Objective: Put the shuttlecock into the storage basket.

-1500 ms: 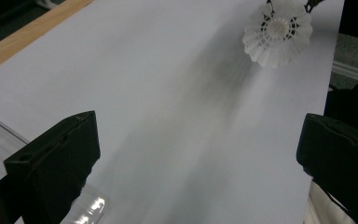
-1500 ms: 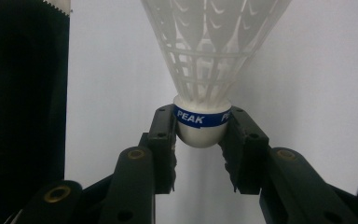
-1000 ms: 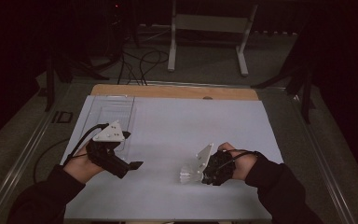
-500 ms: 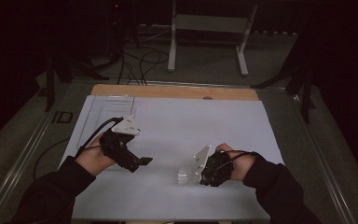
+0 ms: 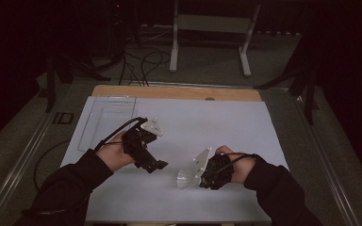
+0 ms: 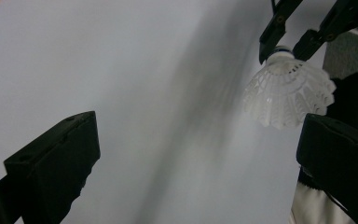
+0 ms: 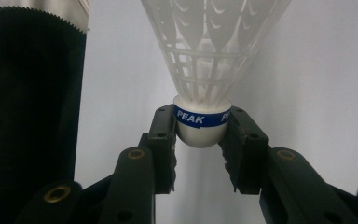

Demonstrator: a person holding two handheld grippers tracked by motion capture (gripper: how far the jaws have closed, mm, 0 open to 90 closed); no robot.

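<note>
While my right gripper (image 7: 200,140) pinches the white shuttlecock (image 7: 209,60) by its cork base just above the white table (image 5: 226,127), its skirt pointing toward my left gripper (image 5: 156,165), I see the left one's jaws standing wide with nothing between them, near the shuttlecock but apart.
</note>
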